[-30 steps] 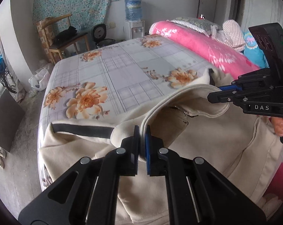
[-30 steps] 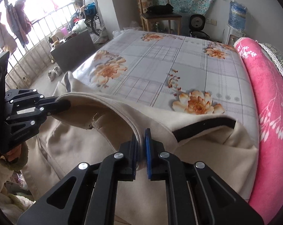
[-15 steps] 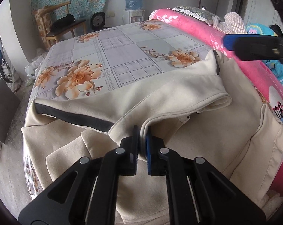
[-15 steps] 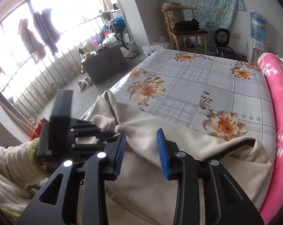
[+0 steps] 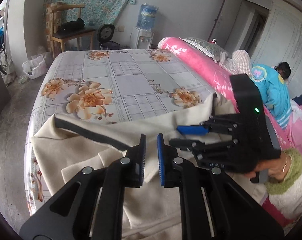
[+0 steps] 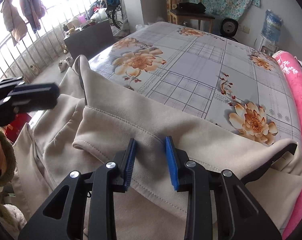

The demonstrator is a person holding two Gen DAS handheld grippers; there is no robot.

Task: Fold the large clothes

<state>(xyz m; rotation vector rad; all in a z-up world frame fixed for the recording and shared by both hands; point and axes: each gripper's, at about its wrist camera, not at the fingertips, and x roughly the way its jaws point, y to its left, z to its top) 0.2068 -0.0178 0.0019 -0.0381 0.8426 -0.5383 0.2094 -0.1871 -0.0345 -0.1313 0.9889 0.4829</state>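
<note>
Now, step in hand: you have the cream coat spread over the near end of the bed, one fold laid across it, and both grippers are off the cloth; by my reading this is the pause between one fold and the next grasp.
Left gripper: your left gripper has its jaws opening, a narrow gap between the blue pads with nothing pinched in it; the coat lies just below the tips.
Right gripper: your right gripper has its jaws closing but stands clearly apart, straddling a stitched hem of the coat without pressing on it.
Where the coat is: it covers the corner of the flowered sheet nearest you, its dark-trimmed edge running across the far side and a loose flap hanging towards the floor on the left.
Next move calls for: you need a firm pinch on the hem through all layers, and a matching hold on the dark-trimmed edge, so that both corners travel together and the fold lands square.
Risk: thick cloth like this may slip from a shallow bite, so take it deep.
Containers: the water jug on its dispenser looks partly full, though the view is too distant to be sure; the plastic bag on the floor holds something I cannot make out.
</note>
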